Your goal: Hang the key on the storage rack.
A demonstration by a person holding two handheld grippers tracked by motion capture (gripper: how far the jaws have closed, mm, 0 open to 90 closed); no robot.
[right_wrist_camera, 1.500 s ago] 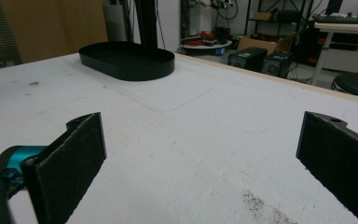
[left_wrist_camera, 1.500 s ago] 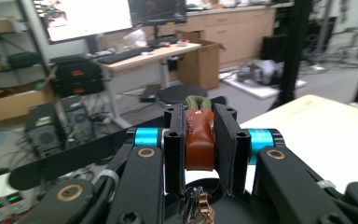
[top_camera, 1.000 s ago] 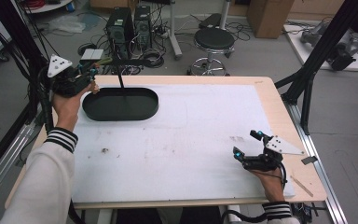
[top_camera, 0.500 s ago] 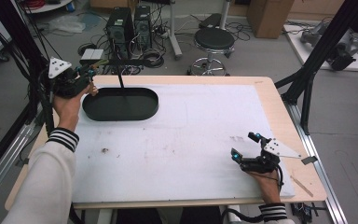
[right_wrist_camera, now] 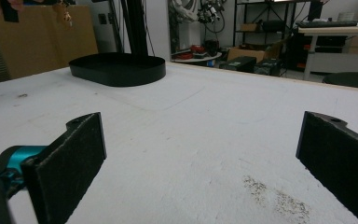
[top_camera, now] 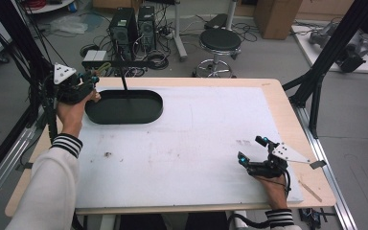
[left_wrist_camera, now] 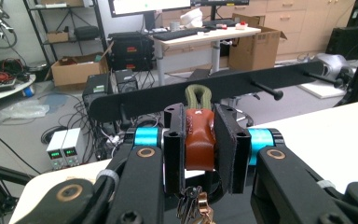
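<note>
My left gripper (top_camera: 92,78) is up at the table's far left corner, shut on a brown leather key fob (left_wrist_camera: 199,140). An olive loop (left_wrist_camera: 198,95) sticks out above the jaws, right in front of the black crossbar (left_wrist_camera: 135,105) of a rack. Keys (left_wrist_camera: 193,210) dangle below the fob. The crossbar (top_camera: 120,63) stands on a thin post (top_camera: 123,82) rising from a black oval tray (top_camera: 146,114), and a peg (left_wrist_camera: 265,89) juts from it. My right gripper (top_camera: 251,149) rests open on the white mat near the front right, nothing between its pads (right_wrist_camera: 74,158).
The white mat (top_camera: 196,129) covers most of the wooden table (top_camera: 287,110). The black tray (right_wrist_camera: 116,69) shows far off in the right gripper view. Dirt smudges (right_wrist_camera: 275,198) mark the mat. A black frame post (top_camera: 316,96) stands at the right edge. A stool (top_camera: 219,40) and computers stand behind.
The right gripper has slid slightly toward the near edge of the table. The left gripper, with the key fob, has hardly moved.
</note>
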